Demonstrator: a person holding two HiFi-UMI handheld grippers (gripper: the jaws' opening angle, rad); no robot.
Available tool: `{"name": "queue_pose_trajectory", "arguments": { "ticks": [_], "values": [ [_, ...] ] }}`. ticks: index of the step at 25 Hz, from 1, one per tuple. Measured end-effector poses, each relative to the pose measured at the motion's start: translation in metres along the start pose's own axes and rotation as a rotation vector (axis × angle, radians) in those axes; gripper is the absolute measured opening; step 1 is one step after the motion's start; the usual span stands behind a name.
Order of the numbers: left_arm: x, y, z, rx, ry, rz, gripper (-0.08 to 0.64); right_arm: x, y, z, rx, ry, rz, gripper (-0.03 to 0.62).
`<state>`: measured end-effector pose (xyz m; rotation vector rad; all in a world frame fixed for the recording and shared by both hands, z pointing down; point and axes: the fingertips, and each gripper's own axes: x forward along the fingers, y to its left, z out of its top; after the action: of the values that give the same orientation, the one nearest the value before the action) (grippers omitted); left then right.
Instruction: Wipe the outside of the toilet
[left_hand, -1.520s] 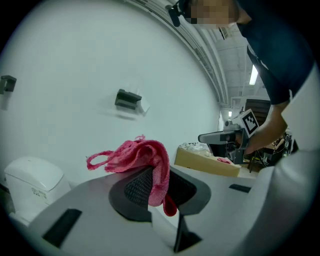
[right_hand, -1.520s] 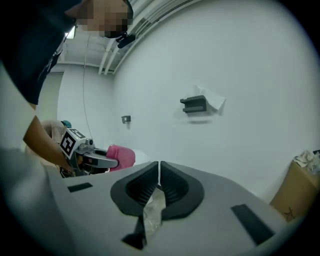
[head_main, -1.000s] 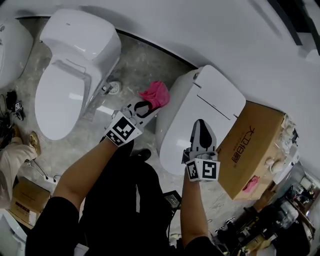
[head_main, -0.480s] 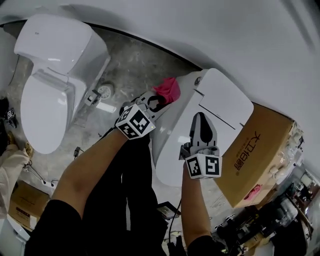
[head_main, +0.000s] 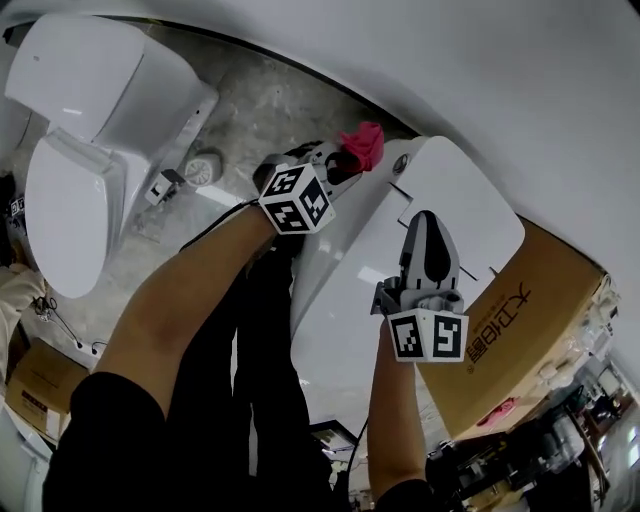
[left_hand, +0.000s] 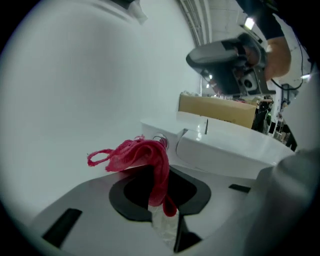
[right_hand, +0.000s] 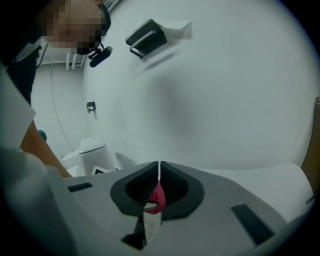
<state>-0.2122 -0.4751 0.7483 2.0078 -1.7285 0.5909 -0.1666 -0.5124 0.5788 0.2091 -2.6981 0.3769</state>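
The white toilet (head_main: 335, 290) lies lid shut beneath both grippers; its tank top (head_main: 465, 200) reaches back to the wall. My left gripper (head_main: 340, 160) is shut on a pink cloth (head_main: 362, 145), which it holds at the tank's back left corner near the round flush button (left_hand: 160, 140). In the left gripper view the cloth (left_hand: 142, 155) bunches out past the jaws (left_hand: 155, 170). My right gripper (head_main: 425, 218) hovers over the lid with its jaws shut tip to tip (right_hand: 159, 167). A small pink bit (right_hand: 157, 196) shows in the hollow behind those tips.
A cardboard box (head_main: 510, 320) stands tight against the toilet's right side. A second white toilet (head_main: 70, 190) sits to the left, with floor and fittings (head_main: 205, 165) between. The white wall (head_main: 520, 90) runs just behind the tank. Clutter lines the lower right.
My left gripper has carried the pink cloth from the floor gap up along the toilet's left side to the tank's back corner. The right gripper has stayed over the lid.
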Motion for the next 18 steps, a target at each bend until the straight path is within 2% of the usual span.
{"name": "queue_pose_trajectory", "arguments": {
  "ticks": [5, 11, 18],
  "values": [
    [0.042, 0.013, -0.011, 0.049, 0.048, 0.003, 0.078, -0.009, -0.01, 0.015, -0.014, -0.035, 0.032, 0.038],
    [0.081, 0.015, -0.017, 0.168, 0.104, -0.041, 0.078, 0.001, -0.019, 0.005, -0.02, -0.029, 0.055, 0.038],
    [0.087, -0.018, -0.02, 0.286, 0.111, -0.14, 0.075, -0.001, -0.015, -0.011, 0.002, -0.011, 0.069, 0.038]
  ]
}}
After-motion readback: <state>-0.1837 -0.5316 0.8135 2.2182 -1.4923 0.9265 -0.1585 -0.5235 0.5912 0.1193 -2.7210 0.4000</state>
